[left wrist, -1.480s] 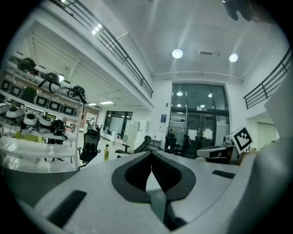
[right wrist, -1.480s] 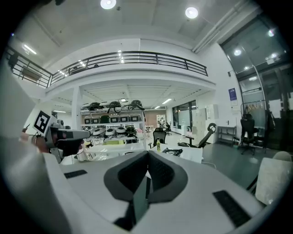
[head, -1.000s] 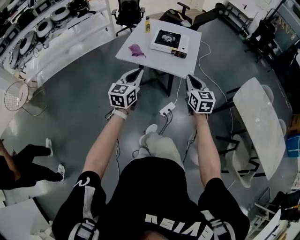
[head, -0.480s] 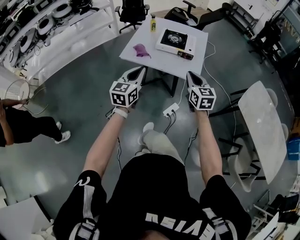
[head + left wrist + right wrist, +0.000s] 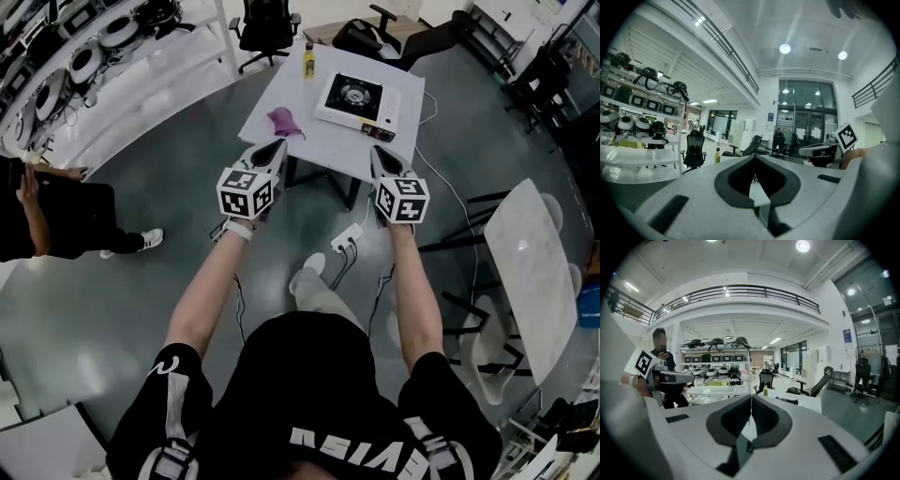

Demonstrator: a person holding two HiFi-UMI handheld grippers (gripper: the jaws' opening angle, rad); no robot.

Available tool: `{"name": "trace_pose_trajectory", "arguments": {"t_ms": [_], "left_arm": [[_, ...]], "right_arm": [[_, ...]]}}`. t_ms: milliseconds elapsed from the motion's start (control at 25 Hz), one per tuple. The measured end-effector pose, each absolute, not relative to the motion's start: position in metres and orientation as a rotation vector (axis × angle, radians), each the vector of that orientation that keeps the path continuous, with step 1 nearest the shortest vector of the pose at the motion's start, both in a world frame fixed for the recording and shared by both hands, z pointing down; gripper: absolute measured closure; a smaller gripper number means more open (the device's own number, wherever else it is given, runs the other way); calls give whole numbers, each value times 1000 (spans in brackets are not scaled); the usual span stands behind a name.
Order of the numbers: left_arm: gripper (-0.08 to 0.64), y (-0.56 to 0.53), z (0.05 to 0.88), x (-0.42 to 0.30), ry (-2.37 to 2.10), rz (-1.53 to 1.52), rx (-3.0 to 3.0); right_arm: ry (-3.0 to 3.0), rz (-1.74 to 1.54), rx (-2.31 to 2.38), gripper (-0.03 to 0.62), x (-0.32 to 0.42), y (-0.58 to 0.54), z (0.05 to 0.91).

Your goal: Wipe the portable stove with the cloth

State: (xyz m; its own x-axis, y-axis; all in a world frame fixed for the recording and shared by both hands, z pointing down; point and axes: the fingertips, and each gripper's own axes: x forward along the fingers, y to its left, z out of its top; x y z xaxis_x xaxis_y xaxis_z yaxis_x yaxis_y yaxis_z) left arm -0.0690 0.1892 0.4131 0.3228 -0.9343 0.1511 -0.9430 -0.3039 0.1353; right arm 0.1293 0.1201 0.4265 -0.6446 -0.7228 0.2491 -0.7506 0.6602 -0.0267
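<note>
We have not begun wiping: left gripper (image 5: pixel 278 144) and right gripper (image 5: pixel 377 151) hover before the table (image 5: pixel 323 145), jaws closed, empty. The cloth (image 5: pixel 282 121) lies on the table's left side, the portable stove (image 5: pixel 357 97) at its far right.

- A yellow bottle (image 5: pixel 307 62) stands at the white counter's (image 5: pixel 323 141) far edge.
- A power strip (image 5: pixel 346 238) lies on the grey floor (image 5: pixel 169 178).
- Black office chair (image 5: pixel 265 23) beyond; a person (image 5: pixel 56 220) stands left.
</note>
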Motion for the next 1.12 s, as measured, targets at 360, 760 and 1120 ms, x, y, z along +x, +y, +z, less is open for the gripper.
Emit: {"name": "trace_pose_trajectory", "arguments": {"t_ms": [360,760,1120], "left_arm": [[551,88,421,-102,-1714,121,2375],[551,26,428,-130,-1710,135,2374],[551,4,444,-162,-1697,140,2378]], "right_arm": [[-2663,220,1209,580,102,19,430],[-2670,252,1205,580,70,-50,437],[-2643,250,1186,580,37,-70,454]]}}
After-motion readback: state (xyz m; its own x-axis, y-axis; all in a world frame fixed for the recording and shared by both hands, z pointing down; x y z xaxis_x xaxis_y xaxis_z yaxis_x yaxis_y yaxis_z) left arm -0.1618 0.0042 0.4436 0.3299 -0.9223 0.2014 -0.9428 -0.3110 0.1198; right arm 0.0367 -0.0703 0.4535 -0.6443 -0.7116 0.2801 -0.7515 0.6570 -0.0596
